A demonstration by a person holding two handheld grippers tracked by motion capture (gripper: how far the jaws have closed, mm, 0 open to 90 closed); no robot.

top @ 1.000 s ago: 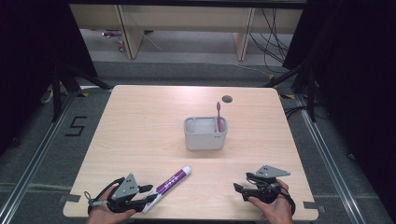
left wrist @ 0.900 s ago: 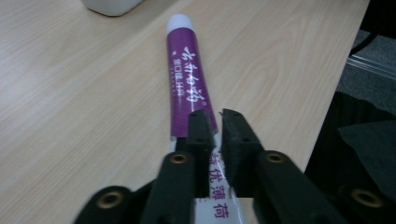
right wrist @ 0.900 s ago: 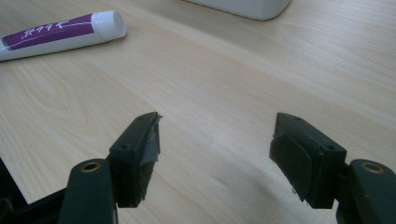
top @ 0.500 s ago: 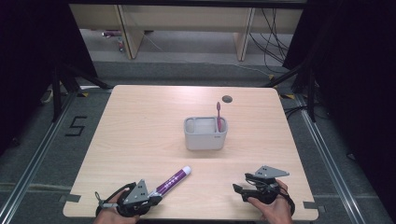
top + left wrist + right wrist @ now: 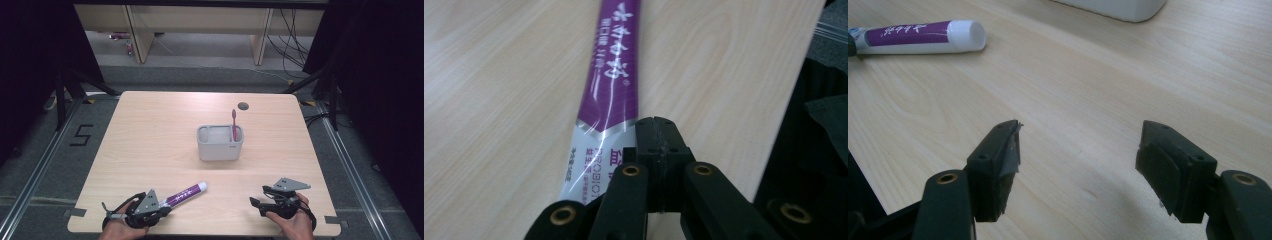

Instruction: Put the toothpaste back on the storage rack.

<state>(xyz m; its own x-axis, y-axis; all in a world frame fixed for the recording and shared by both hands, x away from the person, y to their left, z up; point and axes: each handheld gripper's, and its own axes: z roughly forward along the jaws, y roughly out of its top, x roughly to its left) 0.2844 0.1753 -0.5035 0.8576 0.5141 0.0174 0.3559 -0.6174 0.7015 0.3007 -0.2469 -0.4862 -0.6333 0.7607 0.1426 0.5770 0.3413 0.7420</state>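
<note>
The left gripper (image 5: 159, 209) sits at the near left corner of the table (image 5: 150, 130), its jaws pressed together on the flat crimped tail of the toothpaste tube (image 5: 186, 192). In the left gripper view the jaws meet with almost no gap, and the tube (image 5: 611, 75) runs away from them across the wood, cap end far. The tube lies flat, pointing toward the grey holder (image 5: 220, 143) at the table's middle, where a toothbrush (image 5: 233, 122) stands in the right compartment. Because only the thin tail is pinched, the lift is best done slowly and straight up, since the heavy cap end will probably sag and swing. The left compartment looks free for it. The right gripper (image 5: 256, 202) rests at the near right, jaws spread and holding nothing, well apart from the tube (image 5: 923, 36).
</note>
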